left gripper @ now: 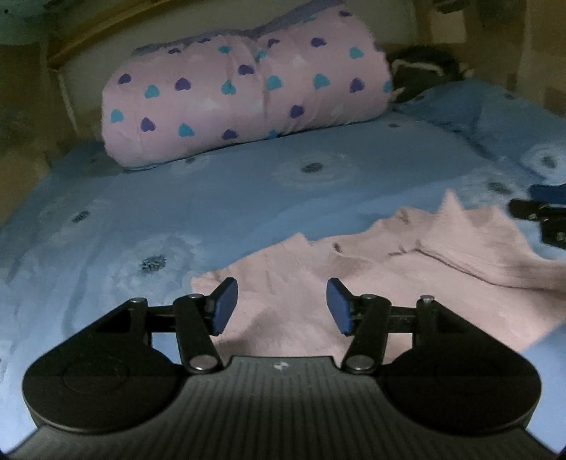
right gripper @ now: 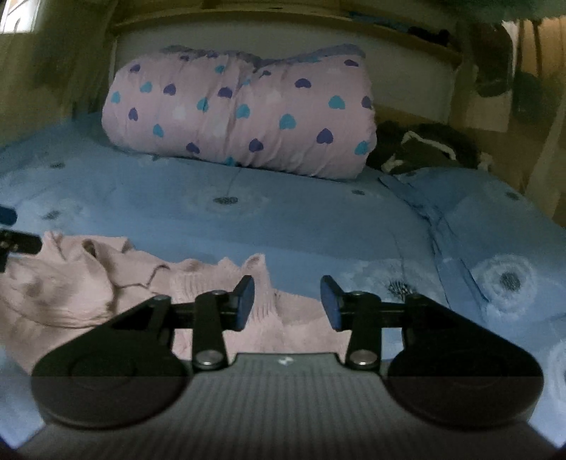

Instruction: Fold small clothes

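Under both claws, on the bed [left gripper: 247,198], lies one pink sweater [left gripper: 353,283], rumpled; it looks soft, light and limp, likely best pinched at a hem or shoulder edge. Left claw [left gripper: 282,306] and right claw [right gripper: 287,302] gape wide, empty. One rolled quilt [right gripper: 240,113] lies beyond.

Home bedroom, bed in blue dandelion-print sheet [left gripper: 247,198], rolled heart-print duvet [left gripper: 244,95], wooden headboard [right gripper: 283,21]
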`<action>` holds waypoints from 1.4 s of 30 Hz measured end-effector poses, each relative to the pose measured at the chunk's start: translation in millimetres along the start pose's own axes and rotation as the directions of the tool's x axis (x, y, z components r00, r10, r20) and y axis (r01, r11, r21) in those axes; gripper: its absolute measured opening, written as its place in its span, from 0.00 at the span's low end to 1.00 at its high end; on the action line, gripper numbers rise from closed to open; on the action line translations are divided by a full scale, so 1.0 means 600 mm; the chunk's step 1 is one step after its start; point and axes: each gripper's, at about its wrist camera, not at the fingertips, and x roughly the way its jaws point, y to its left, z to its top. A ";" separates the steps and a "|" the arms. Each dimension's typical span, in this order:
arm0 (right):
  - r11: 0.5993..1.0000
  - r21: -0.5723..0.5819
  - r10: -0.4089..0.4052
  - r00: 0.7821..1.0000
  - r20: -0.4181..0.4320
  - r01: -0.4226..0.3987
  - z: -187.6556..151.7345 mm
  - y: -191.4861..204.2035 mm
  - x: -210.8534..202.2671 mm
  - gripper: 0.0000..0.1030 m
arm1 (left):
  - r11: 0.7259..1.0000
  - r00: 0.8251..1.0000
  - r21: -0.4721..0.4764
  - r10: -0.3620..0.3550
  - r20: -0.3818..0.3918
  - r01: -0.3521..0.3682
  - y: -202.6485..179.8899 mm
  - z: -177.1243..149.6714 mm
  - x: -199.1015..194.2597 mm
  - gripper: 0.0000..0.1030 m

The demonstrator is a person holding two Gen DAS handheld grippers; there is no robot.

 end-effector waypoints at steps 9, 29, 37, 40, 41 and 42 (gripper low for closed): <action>0.993 -0.033 0.113 0.991 -0.065 -0.115 -0.034 -0.003 -0.016 0.42 | 0.963 0.991 0.233 -0.127 -0.048 0.135 -0.055 -0.029 -0.004 0.64; 0.999 -0.021 0.042 0.994 -0.097 -0.045 -0.064 -0.015 0.041 0.13 | 0.978 0.978 -0.036 0.204 -0.032 -0.205 0.071 -0.016 0.106 0.13; 0.963 0.262 -0.024 0.992 -0.127 0.057 -0.082 -0.104 0.077 0.33 | 0.956 0.970 -0.191 0.201 -0.137 -0.225 0.123 -0.048 0.153 0.19; 0.943 0.326 -0.029 0.992 -0.123 0.068 -0.081 -0.120 0.076 0.42 | 0.957 0.968 -0.170 0.216 -0.125 -0.236 0.115 -0.045 0.150 0.26; 0.935 0.349 -0.025 0.992 -0.122 0.067 -0.082 -0.124 0.074 0.42 | 0.956 0.968 -0.172 0.219 -0.124 -0.238 0.115 -0.045 0.148 0.30; 0.928 0.367 -0.021 0.992 -0.122 0.064 -0.082 -0.126 0.071 0.42 | 0.953 0.967 -0.178 0.225 -0.124 -0.245 0.117 -0.049 0.142 0.32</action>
